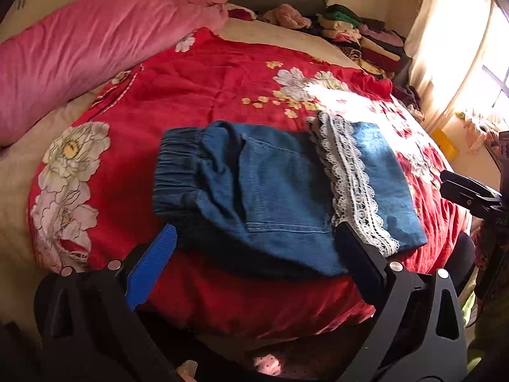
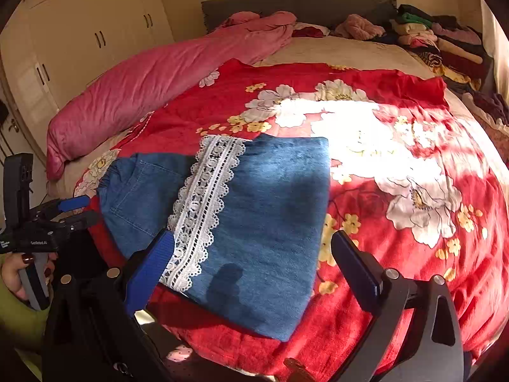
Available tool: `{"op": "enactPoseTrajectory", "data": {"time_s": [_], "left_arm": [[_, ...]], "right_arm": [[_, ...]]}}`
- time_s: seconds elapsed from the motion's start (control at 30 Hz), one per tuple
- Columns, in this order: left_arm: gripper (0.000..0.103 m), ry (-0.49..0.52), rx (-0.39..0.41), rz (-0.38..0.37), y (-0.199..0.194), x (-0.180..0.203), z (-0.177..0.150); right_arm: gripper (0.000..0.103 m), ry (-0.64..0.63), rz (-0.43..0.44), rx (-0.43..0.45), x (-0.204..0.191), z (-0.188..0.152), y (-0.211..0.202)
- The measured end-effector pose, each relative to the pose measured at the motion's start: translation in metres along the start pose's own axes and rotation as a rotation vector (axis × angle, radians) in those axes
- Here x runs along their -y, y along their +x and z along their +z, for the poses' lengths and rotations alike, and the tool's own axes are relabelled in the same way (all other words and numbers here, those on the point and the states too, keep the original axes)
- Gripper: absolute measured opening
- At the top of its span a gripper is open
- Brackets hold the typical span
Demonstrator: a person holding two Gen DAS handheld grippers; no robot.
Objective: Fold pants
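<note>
Folded blue denim pants (image 1: 273,191) lying flat on a red floral bedspread (image 1: 206,95), close to the bed's near edge, roughly midway along it. Elastic waistband (image 1: 178,172) bunched toward the left side of the bed; white lace trim (image 2: 203,210) running as a band across the folded legs, with a plain denim panel beyond it toward the right. Patch of bright sunlight on the spread just past the far right corner of the pants.

Left gripper (image 1: 254,242) hovering above the near edge of the pants, blue-padded jaws spread wide, nothing pinched between them. Right gripper (image 2: 251,245) likewise spread wide over the lace-trimmed end, pads clear of the cloth, holding nothing. Hand (image 2: 19,273) with dark painted nails around the left gripper's handle, seen at the left edge of the right wrist view.

Long pink pillow (image 2: 152,86) along the bed's left edge. Stack of folded clothes (image 2: 439,41) at the far right corner, by the grey headboard (image 2: 299,3). Cream wardrobe doors (image 2: 95,25) behind the left side.
</note>
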State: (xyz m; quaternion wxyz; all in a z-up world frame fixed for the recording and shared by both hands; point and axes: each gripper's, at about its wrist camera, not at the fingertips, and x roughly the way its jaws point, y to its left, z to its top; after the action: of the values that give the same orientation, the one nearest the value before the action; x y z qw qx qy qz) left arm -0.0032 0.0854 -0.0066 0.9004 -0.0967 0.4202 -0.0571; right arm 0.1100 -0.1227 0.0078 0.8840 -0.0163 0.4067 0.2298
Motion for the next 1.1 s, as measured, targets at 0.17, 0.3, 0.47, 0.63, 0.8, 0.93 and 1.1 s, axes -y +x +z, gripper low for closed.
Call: {"op": "enactPoseTrajectory", "data": {"time_s": [0.17,0.3,0.47,0.63,0.8,0.93,1.1], "left_arm": [[0.093,-0.096,0.010,0.021,-0.005,-0.037,-0.002],[0.093,-0.153,0.026,0.015,-0.008,-0.056,-0.005],[0.093,-0.192,0.008,-0.021,-0.001,-0.065,-0.009],[0.084,-0.205,-0.006,-0.094,0.009,-0.060,-0.010],[0.052,-0.215,-0.044,-0.157,0.028,-0.052,-0.011],[0.042,-0.225,-0.059,-0.142,0.039,-0.052,-0.014],[0.042,-0.232,-0.056,-0.148,0.042,-0.053,-0.015]], "right_arm": [[0.098,-0.062,0.079,-0.013,-0.031,0.026,0.012],[0.098,-0.119,0.134,-0.034,-0.058,0.051,0.030],[0.098,-0.223,0.188,-0.072,-0.097,0.078,0.061],[0.098,-0.288,0.232,-0.138,-0.128,0.098,0.100],[0.099,-0.342,0.276,-0.204,-0.152,0.110,0.133],[0.099,-0.386,0.291,-0.262,-0.169,0.113,0.160],[0.098,-0.419,0.303,-0.319,-0.189,0.109,0.192]]}}
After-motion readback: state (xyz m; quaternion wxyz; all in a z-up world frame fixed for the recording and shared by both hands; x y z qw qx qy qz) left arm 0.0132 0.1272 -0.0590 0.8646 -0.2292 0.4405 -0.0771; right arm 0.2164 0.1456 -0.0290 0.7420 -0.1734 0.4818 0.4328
